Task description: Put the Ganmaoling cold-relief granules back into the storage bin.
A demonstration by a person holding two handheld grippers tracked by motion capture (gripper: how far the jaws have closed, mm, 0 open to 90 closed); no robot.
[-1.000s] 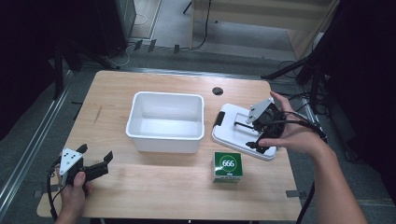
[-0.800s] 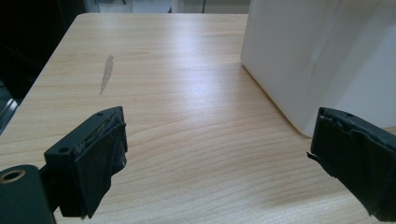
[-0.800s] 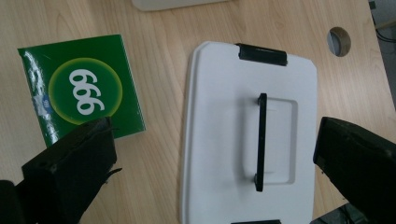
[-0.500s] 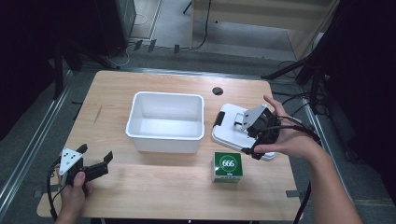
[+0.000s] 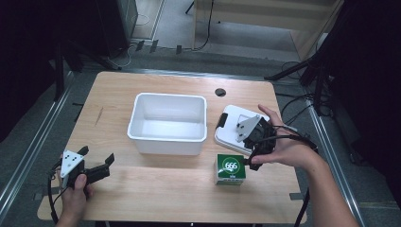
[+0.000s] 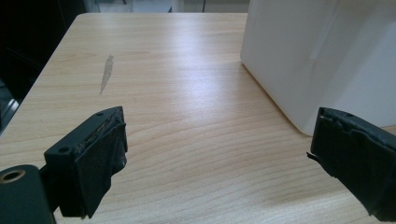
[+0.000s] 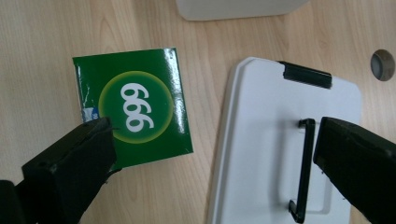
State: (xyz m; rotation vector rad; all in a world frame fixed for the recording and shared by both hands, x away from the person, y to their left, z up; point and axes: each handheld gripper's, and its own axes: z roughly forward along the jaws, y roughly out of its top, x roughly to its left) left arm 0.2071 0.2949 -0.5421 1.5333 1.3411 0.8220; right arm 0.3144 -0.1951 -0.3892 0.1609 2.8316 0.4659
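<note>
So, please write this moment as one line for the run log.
left tool: open, near table edge | right tool: open, above box and lid | bin: empty

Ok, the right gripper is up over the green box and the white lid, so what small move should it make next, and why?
Probably shift the right gripper sideways until it is centred over the green box, then lower it. Its jaws stand wide open and hold nothing, and right now they straddle the bare wood between the box and the white lid. The box lies flat and free on the table, near the white bin.
</note>
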